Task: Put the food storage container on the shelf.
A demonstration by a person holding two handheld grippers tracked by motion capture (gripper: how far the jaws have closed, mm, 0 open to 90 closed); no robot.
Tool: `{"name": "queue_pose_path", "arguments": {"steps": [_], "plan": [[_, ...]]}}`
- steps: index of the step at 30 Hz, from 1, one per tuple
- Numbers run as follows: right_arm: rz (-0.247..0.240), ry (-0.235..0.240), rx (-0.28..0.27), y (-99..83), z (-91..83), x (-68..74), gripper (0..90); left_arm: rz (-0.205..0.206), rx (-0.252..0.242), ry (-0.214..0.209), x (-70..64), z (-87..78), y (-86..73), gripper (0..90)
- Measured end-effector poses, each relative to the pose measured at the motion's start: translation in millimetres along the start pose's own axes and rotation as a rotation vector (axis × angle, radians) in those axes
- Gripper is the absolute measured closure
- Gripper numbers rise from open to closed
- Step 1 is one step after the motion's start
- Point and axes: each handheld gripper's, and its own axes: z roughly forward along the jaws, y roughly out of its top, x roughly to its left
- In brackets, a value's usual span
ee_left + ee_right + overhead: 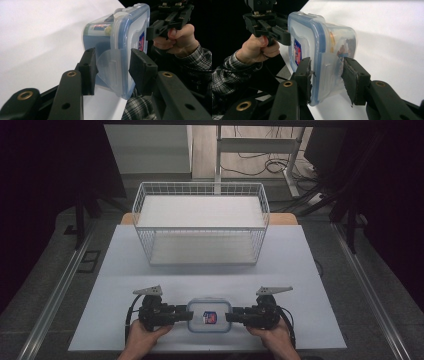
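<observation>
No lettering can be read anywhere. The one printed thing is a small red-and-blue sticker (210, 318) on the lid of the clear plastic box (210, 305) near the bench's front edge — its print is too small and blurred to make out in the high view or either gripper view.

Both grippers black: left gripper (112, 72), right gripper (327, 80). Brass-ringed screw holes (71, 73) sit behind the blocky finger pads (352, 77) (edges worn, frayed). Grey three-cornered plates (148, 290) on top; black cables (131, 312) trailing. Plaid sleeves (224, 75).
</observation>
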Motion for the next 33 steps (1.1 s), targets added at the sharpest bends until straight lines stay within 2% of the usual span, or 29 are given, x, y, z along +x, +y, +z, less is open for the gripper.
{"name": "queue_pose_path", "arguments": {"steps": [3,6,7,9,10,12,14,16,17,18,19,26,30,32,33], "plan": [[-0.009,0.001,-0.008,5.7,-0.9,0.7,59.1,0.005,-0.003,0.006,-0.7,-2.1,4.6,57.7],[-0.016,0.004,-0.017,15.3,-1.0,0.2,59.0,0.006,-0.012,0.019,-1.1,-5.7,13.9,57.8],[-0.017,0.006,-0.02,23.6,-1.3,-0.4,59.0,0.005,-0.019,0.026,-1.4,-7.6,19.9,57.7],[-0.017,0.007,-0.024,25.4,-1.4,-0.4,59.0,0.006,-0.022,0.03,-1.5,-8.9,24.4,57.6],[-0.019,0.005,-0.03,34.1,-2.5,-0.3,58.9,0.013,-0.025,0.036,-1.7,-11.2,31.6,57.6],[-0.022,0.006,-0.034,37.9,-3.1,-0.1,58.9,0.013,-0.028,0.037,-1.8,-12.3,35.2,57.6],[-0.028,0.005,-0.039,49.8,-4.9,0.7,58.9,0.016,-0.038,0.042,-2.3,-15.5,45.0,57.6],[-0.031,0.004,-0.041,52.8,-5.3,0.8,58.8,0.023,-0.041,0.044,-2.3,-17.2,49.3,57.6],[-0.039,0.004,-0.051,62.9,-6.3,1.8,58.7,0.022,-0.048,0.047,-2.5,-18.7,53.4,57.6],[-0.039,0.004,-0.051,62.9,-6.3,1.8,58.7,0.024,-0.05,0.05,-2.5,-19.7,55.9,57.6],[-0.044,0.004,-0.059,70.6,-6.9,2.2,58.7,0.024,-0.054,0.052,-2.6,-21.3,60.0,57.6],[-0.051,0.01,-0.075,88.5,-7.7,2.3,58.6,0.036,-0.069,0.069,-2.8,-29.1,80.4,57.6],[-0.065,0.006,-0.092,106.5,-9.2,3.1,58.5,0.045,-0.084,0.074,-1.8,-33.1,92.1,57.6],[-0.068,0.005,-0.096,110.0,-9.6,3.3,58.5,0.047,-0.093,0.078,-1.5,-35.2,98.9,57.6],[-0.068,0.005,-0.107,117.1,-10.4,3.7,58.4,0.052,-0.1,0.081,-1.4,-37.6,106.4,57.6]]}}
